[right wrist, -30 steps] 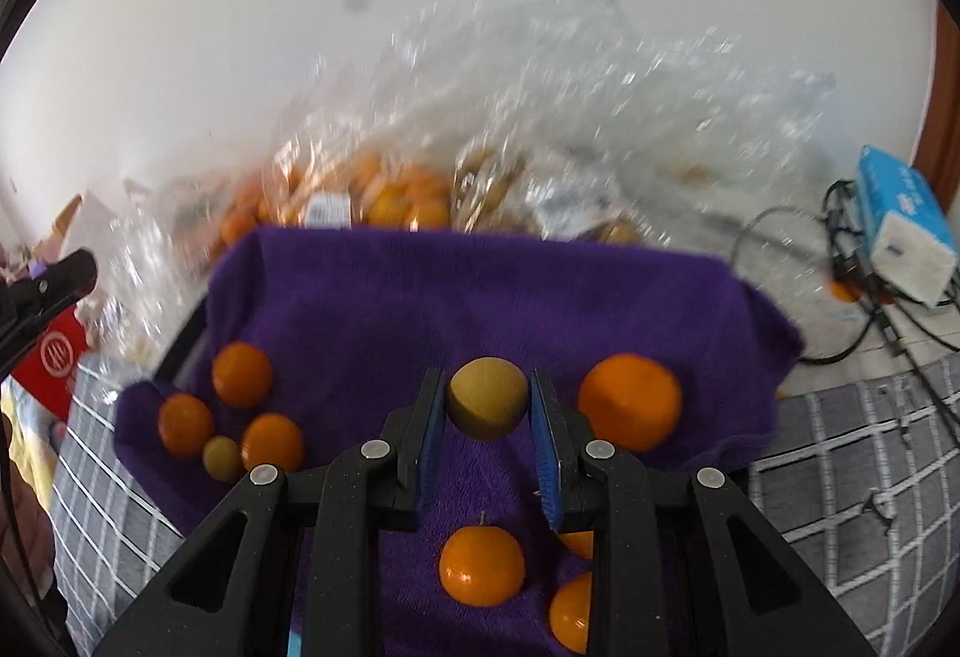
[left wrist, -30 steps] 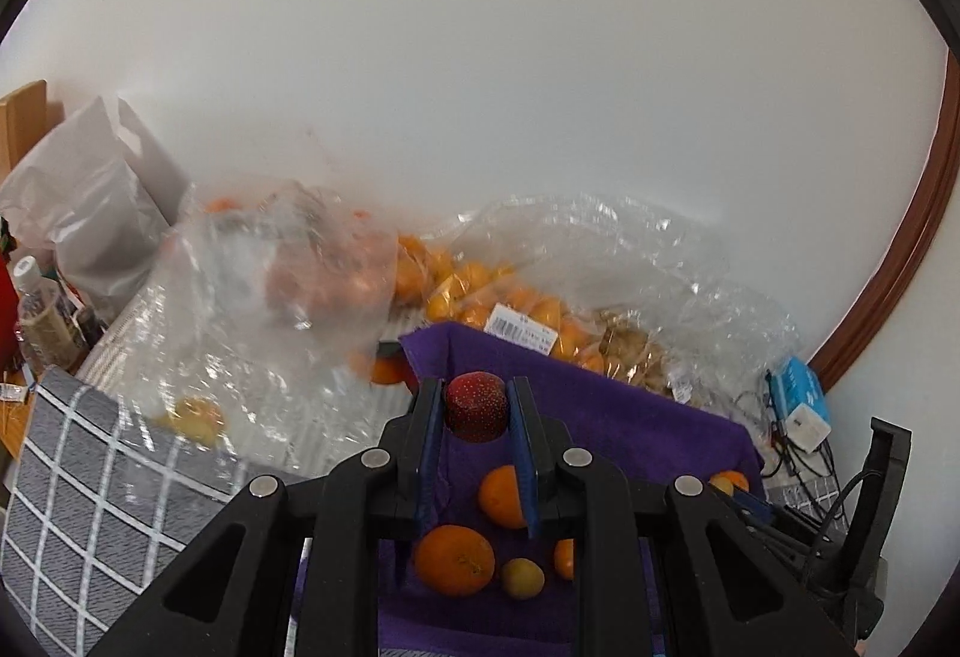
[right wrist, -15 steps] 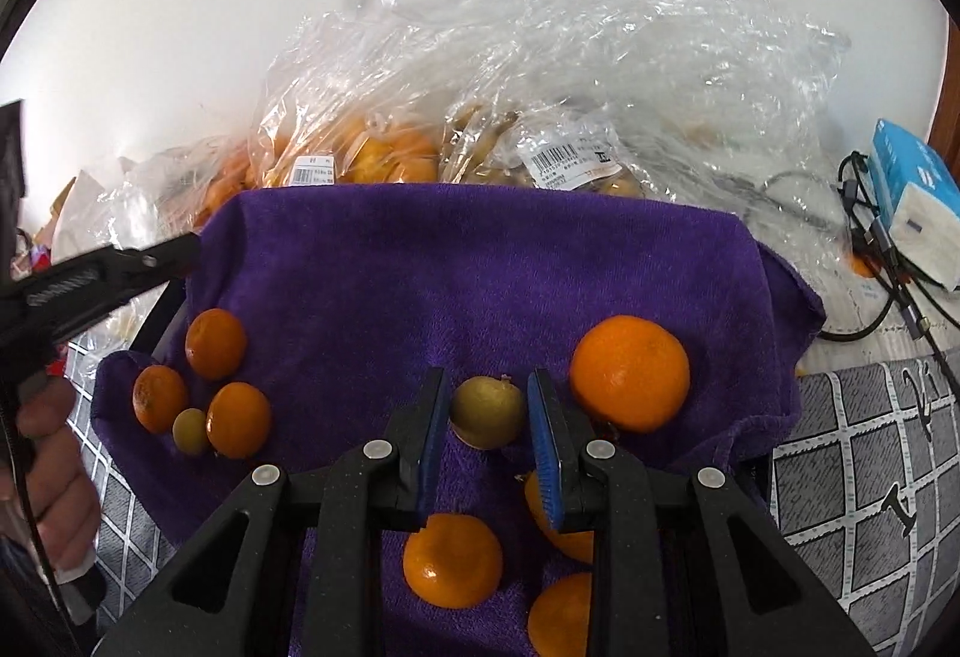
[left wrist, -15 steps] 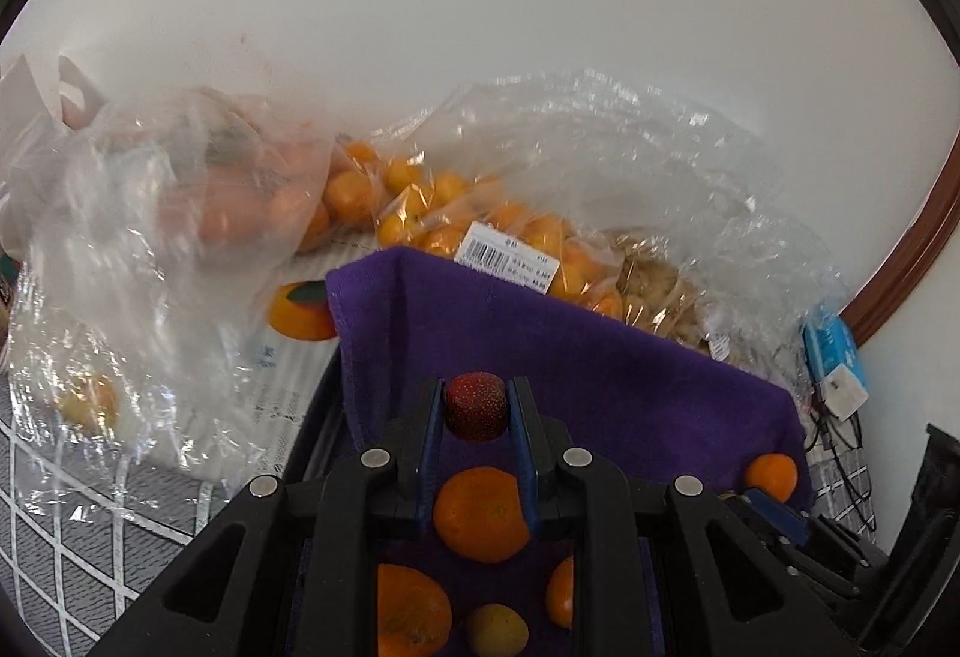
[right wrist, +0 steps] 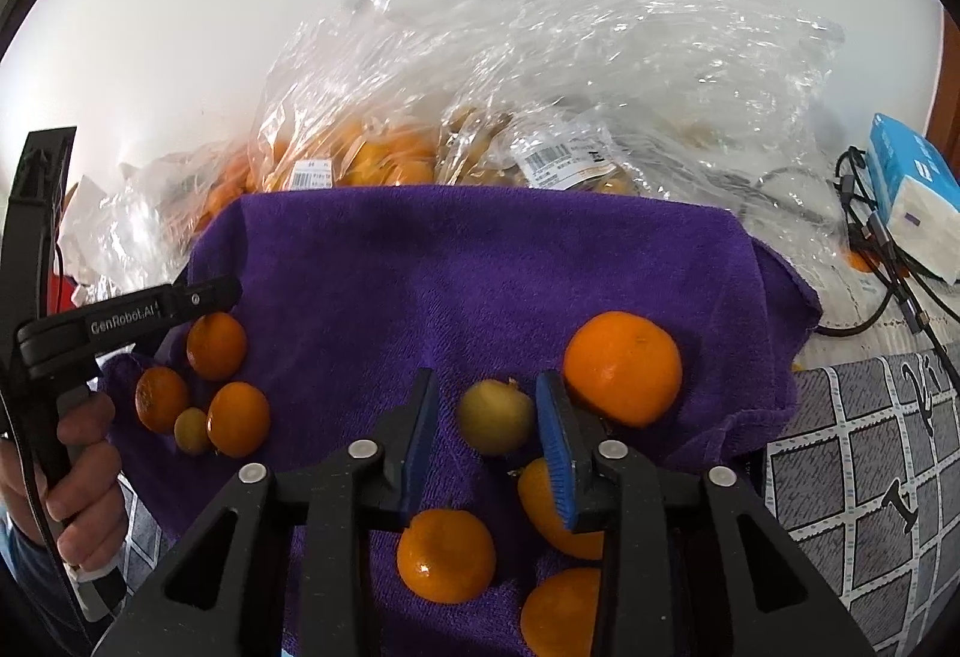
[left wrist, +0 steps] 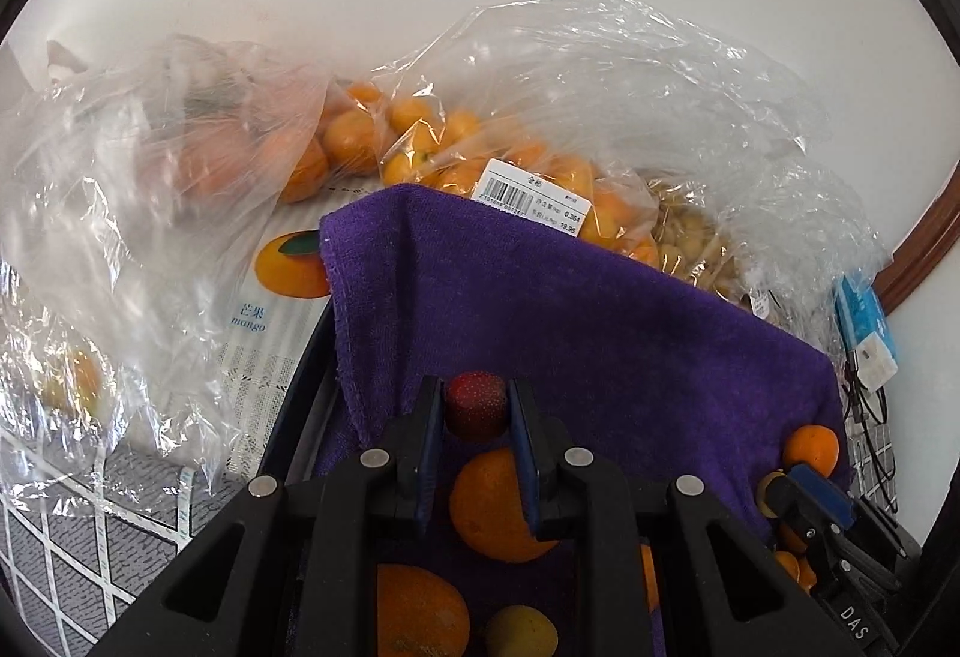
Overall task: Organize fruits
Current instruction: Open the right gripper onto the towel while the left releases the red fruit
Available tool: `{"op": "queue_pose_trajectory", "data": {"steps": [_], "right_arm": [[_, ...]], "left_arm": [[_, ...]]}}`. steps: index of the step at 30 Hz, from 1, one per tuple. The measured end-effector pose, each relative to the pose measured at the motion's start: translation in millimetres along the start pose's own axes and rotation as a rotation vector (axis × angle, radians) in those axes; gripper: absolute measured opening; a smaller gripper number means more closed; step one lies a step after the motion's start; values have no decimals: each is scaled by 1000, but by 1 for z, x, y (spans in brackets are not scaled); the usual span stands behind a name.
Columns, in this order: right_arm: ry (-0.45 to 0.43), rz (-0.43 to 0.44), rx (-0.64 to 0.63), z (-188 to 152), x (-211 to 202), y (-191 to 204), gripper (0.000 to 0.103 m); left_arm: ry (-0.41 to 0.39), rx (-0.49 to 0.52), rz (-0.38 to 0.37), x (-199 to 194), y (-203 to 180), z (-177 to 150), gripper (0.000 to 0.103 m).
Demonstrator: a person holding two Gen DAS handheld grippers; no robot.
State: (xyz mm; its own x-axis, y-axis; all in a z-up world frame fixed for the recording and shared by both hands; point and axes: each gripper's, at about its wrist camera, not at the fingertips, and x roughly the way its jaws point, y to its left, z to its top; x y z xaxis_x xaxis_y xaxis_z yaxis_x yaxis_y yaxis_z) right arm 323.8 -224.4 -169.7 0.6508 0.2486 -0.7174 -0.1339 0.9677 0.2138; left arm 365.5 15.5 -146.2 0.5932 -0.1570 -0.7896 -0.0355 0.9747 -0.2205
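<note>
Resting on the purple towel (right wrist: 480,267), a small yellow-green fruit (right wrist: 495,416) lies between the blue pads of the right gripper (right wrist: 489,417), whose jaws are opening; a gap shows on each side of the fruit, so neither pad presses it. A large orange (right wrist: 622,368) sits just beside the right-hand pad, and more oranges lie nearer the camera, one (right wrist: 447,555) below the fruit. Toward the towel's left edge a cluster of three small oranges (right wrist: 216,346) and another little yellow-green fruit (right wrist: 192,430) lie together. Above that cluster the left gripper (left wrist: 476,408) is clamped narrowly on a dark red, speckled berry (left wrist: 476,405), held over the towel with an orange (left wrist: 495,507) beneath it. A hand (right wrist: 78,483) grips its handle. Behind the towel, clear plastic bags of oranges (left wrist: 420,135) crowd against the white wall; a blue tissue pack (right wrist: 915,195) and cables lie to the right on the checked cloth covering the bench (right wrist: 870,477).
</note>
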Motion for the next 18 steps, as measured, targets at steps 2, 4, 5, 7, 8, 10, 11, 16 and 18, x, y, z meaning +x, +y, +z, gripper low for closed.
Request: {"op": "queue_pose_trajectory", "data": {"steps": [2,4,5,7,8,10,11,16,18], "right_arm": [[-6,-6,-6,0,-1,1,38],[-11,-11,-8,1,-2,1,40],[-14,-11,-9,1,-3,2,42],[-15,-18,-15,3,-4,4,44],[-12,-22,-18,3,-5,4,46],[-2,-28,-21,4,-9,5,49],[-2,-33,-20,3,-13,5,50],[-18,-62,2,-2,-42,3,60],[-19,-82,5,-5,-53,3,61]], "left_arm": [[9,8,2,0,-2,1,25],[23,13,-5,0,-5,4,30],[27,17,-9,-1,-6,5,31],[23,24,-8,-5,-8,7,33],[16,31,-6,-8,-10,7,36],[-6,44,0,-14,-13,9,43],[-20,51,2,-18,-14,9,46],[-58,120,28,-45,-22,6,53],[-84,123,33,-60,-20,-4,56]]}}
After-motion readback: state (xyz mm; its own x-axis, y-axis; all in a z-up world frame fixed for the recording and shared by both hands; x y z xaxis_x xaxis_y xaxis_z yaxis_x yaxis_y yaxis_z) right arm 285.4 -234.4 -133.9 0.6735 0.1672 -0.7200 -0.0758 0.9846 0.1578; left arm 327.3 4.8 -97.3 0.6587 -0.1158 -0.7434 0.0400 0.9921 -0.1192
